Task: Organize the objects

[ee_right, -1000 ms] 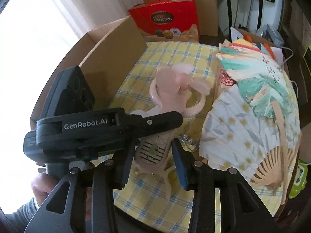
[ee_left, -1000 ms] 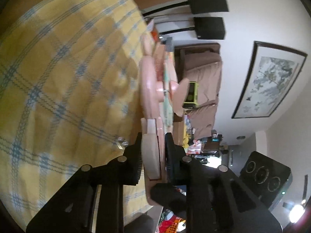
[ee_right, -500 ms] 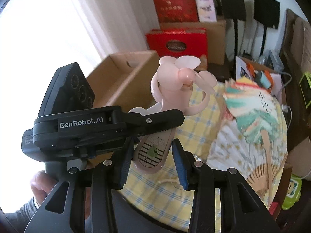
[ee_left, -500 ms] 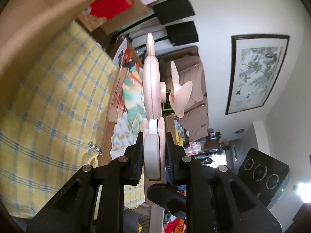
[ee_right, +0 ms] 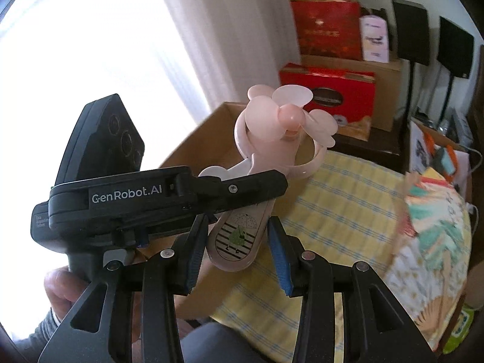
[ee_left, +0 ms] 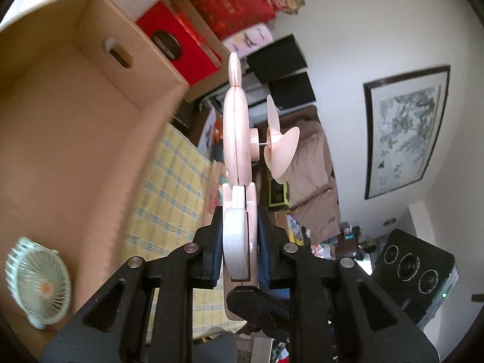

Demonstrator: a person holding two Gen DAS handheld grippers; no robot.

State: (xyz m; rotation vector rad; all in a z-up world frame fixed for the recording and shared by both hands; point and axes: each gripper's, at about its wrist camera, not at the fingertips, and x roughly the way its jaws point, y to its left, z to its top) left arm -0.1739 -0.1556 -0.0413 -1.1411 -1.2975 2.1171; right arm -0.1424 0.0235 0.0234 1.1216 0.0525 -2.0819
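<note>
A pink handheld fan [ee_left: 237, 139] with bare blades [ee_right: 290, 112] hangs in the air, held by its handle in both grippers. My left gripper [ee_left: 239, 236] is shut on the handle's thin sides; in the right wrist view it [ee_right: 266, 187] crosses from the left. My right gripper [ee_right: 236, 251] is shut on the handle's lower end, its pads against the wide sides. One of its fingers [ee_left: 260, 305] shows under the handle in the left wrist view. An open cardboard box [ee_left: 75, 121] lies left of the fan, with a pale green fan [ee_left: 39, 284] inside.
A table with a yellow checked cloth [ee_right: 341, 205] lies below, with open paper fans [ee_right: 432, 242] on its right side. Red gift boxes [ee_right: 329, 93] and more cartons stand behind the cardboard box [ee_right: 193, 145]. A person's hand [ee_right: 60, 284] holds the left gripper.
Both grippers have lifted the pink fan off the tablecloth and carried it up toward the cardboard box. The box's inside and the green fan have come into the left wrist view.
</note>
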